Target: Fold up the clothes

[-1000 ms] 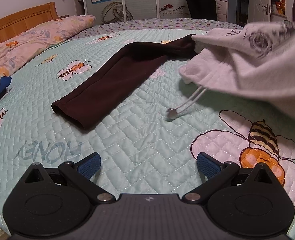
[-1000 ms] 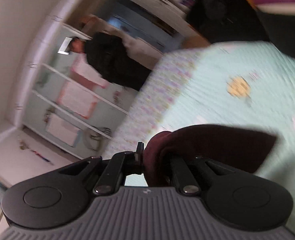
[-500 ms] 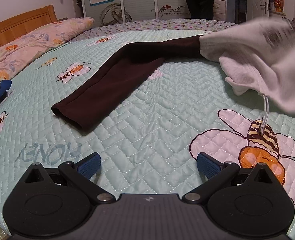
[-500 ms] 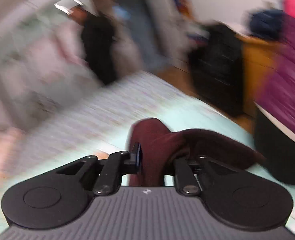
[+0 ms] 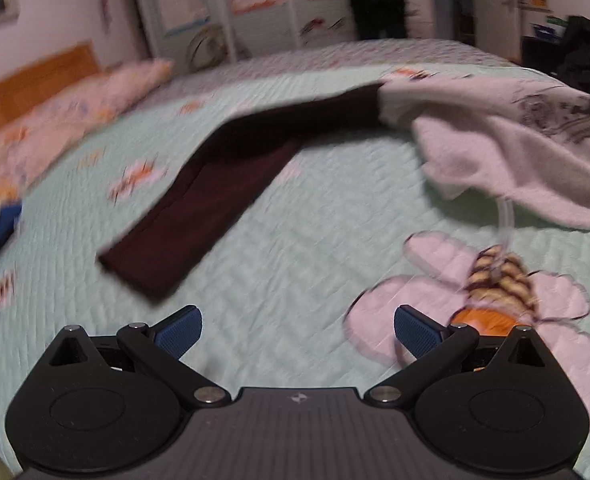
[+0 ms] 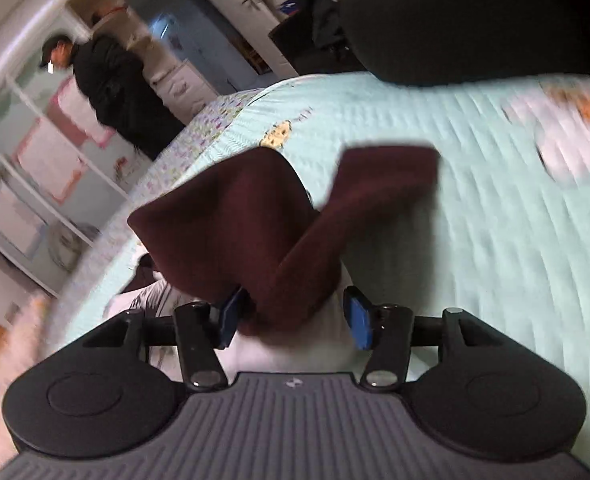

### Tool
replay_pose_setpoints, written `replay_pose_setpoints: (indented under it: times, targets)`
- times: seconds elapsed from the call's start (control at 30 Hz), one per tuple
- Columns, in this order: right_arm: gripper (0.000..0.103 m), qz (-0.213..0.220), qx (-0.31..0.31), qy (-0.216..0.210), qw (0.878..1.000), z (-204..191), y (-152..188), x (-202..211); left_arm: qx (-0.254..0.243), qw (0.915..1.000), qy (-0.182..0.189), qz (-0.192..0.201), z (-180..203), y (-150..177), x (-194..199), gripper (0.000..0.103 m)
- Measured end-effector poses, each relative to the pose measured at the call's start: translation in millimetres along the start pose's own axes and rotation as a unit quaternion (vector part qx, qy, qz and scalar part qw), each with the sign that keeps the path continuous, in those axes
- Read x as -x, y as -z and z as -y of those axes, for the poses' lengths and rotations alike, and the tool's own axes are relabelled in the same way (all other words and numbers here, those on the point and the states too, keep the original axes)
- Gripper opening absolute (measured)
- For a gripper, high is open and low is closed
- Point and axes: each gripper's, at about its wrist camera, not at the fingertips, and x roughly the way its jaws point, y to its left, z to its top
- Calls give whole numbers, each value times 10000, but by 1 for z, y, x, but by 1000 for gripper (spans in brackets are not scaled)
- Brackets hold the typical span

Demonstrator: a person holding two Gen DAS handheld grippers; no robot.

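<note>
Left wrist view: the left hand-held gripper [image 5: 298, 330] is hovering low over the mint quilted bed [image 5: 295, 264], its blue pads standing wide apart with nothing between them. It is probably waiting to take a share of the fold. A dark maroon trouser leg [image 5: 211, 204] is lying flat and straight across the quilt, its cuff nearest the camera. Its far end is disappearing under a white printed sweatshirt [image 5: 527, 148], which is draping over the right side of the bed with a drawstring [image 5: 505, 224] dangling onto a bee print. Compared with a second ago, the sweatshirt is lying lower and spread flatter, and the view is blurred and tilted.

Right wrist view: the right hand-held gripper [image 6: 293, 316] is pointing down at the bed, and its jaws have just been opening. The other maroon trouser leg [image 6: 295, 256] is running up between the pads; the left pad seems to be touching the cloth, while the right pad is standing clear, so the grip looks released. The cloth is slumping onto white fabric [image 6: 295, 350] beneath, likely so this leg can be laid down. Earlier the pads were pinching the maroon cloth tightly, high above the bed. A person in black [image 6: 115, 84] is standing by the wardrobe.
</note>
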Motion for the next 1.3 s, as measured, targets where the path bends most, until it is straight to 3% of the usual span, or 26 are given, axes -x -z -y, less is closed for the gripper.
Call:
replay_pose_setpoints:
  times: [0.1, 0.2, 0.3, 0.33, 0.4, 0.47, 0.6, 0.73, 0.93, 0.97, 1.03, 1.1, 1.3]
  targets:
    - [58, -201, -143, -172, 9995, 11, 6, 3, -283, 9994, 12, 221, 20, -17, 3, 102]
    - [58, -428, 42, -427, 9982, 23, 15, 11, -154, 9965, 822, 24, 35, -40, -4, 102]
    - [58, -480, 698, -450, 9954, 28, 37, 19, 416, 9828, 1745, -436, 40, -59, -23, 101]
    - [59, -391, 1065, -450, 9925, 25, 44, 22, 511, 9811, 1811, -443, 43, -62, -29, 100]
    - [67, -177, 1905, -468, 9804, 16, 58, 23, 485, 9837, 1707, -287, 51, -68, -37, 100]
    - [85, -74, 2549, -554, 9654, 11, 69, 15, 258, 9887, 1471, -139, 61, -73, -43, 99]
    - [94, -41, 3128, -526, 9483, 0, 80, 6, -310, 9913, 1268, 152, 81, -82, -52, 97]
    - [97, -61, 2895, -791, 9539, 12, 80, 14, -900, 9918, 819, 390, 102, -87, -65, 97]
    - [99, -46, 2781, -964, 9557, 18, 80, 10, -1064, 9900, 921, 56, 118, -88, -87, 91]
    - [100, -38, 2779, -976, 9556, 17, 81, 11, -1081, 9897, 938, 36, 121, -90, -88, 87]
    - [100, -25, 2731, -1023, 9565, 20, 90, 18, -1019, 9879, 1162, -90, 122, -95, -89, 69]
    - [100, -17, 2715, -1048, 9567, 24, 91, 20, -771, 9846, 1546, -277, 119, -100, -90, 32]
    - [100, 1, 2725, -1064, 9563, 27, 91, 21, -72, 9831, 1781, -408, 103, -115, -80, 21]
